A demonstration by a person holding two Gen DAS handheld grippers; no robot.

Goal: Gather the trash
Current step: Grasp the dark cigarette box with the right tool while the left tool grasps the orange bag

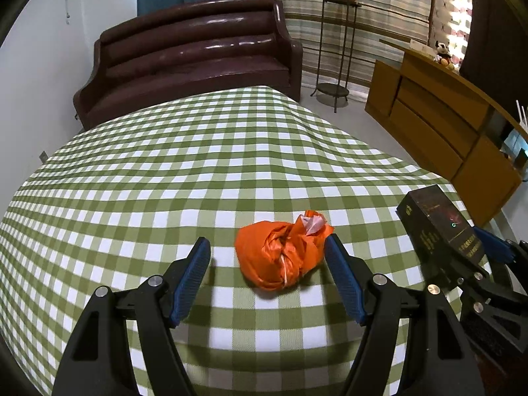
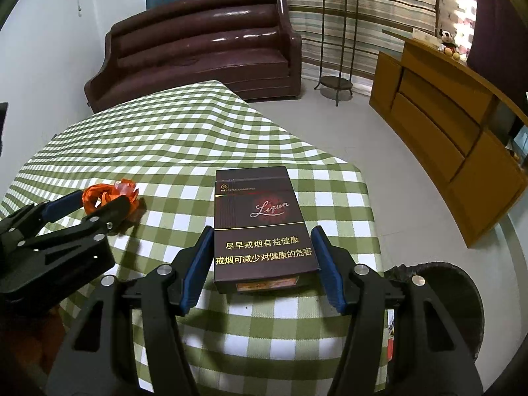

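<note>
Straddling the orange crumpled bag [image 1: 283, 255] on the checked desk [image 1: 165, 181], the left gripper [image 1: 269, 275] is holding its fingers apart, the right-hand pad just beside the bag; closing on it looks like the next move.

In the right wrist view, the right gripper [image 2: 262, 264] is clamping its fingers on the dark cigarette box [image 2: 260, 227], tilted above the desk. A dark bin [image 2: 462, 297] is showing below the desk edge, its contents hidden.

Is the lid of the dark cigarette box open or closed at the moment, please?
Closed: the cigarette box, gripped by the right gripper, shows an unbroken front with its top edge flush and no cigarettes visible.
</note>
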